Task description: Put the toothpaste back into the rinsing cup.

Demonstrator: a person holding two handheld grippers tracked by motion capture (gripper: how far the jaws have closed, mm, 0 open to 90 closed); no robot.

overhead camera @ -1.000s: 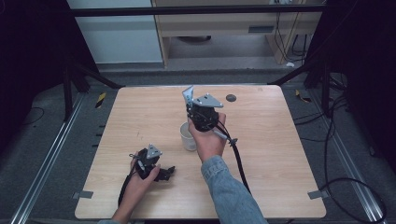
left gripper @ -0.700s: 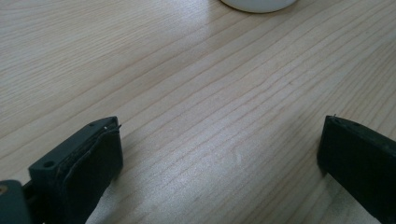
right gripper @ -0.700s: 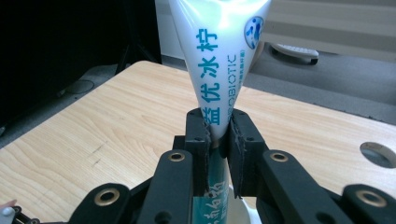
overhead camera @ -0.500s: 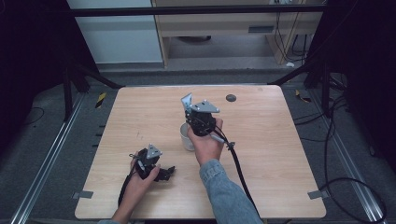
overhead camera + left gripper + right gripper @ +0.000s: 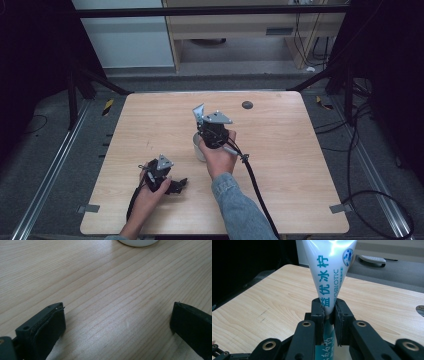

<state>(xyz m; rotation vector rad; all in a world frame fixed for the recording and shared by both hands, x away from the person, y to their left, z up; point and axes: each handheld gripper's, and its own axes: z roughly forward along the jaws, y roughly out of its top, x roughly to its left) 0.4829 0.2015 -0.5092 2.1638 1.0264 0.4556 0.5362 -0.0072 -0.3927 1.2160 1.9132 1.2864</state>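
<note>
Pale wood grain runs across the desk [image 5: 280, 165], which stands on a dark floor with cables trailing along its right side and a light cabinet behind it.

At the middle of the desk, the right tongs [image 5: 328, 307] are clamped on a toothpaste tube [image 5: 329, 267]. The tube is white and glossy, with teal Chinese characters running down its length and the letters "BIOTIC" beside them; a small round blue emblem sits near its wide end. It flares from a narrow waist at the pads to a broad, flattened end that points away from the hand, and light glints off its skin. In the high view the tube [image 5: 199, 113] rises above the right tongs [image 5: 202, 122], tilted toward the far left of the desk, held in the air over a white cup [image 5: 198, 148] that stands just beside the right hand [image 5: 219, 156]. The cup's rim also shows at the top of the left gripper view [image 5: 138, 242].

Left tongs [image 5: 117, 322] lie low on the desk near its front edge, jaws spread wide with bare wood between them, well apart from the cup. A small dark round disc [image 5: 246, 105] lies near the far edge.
</note>
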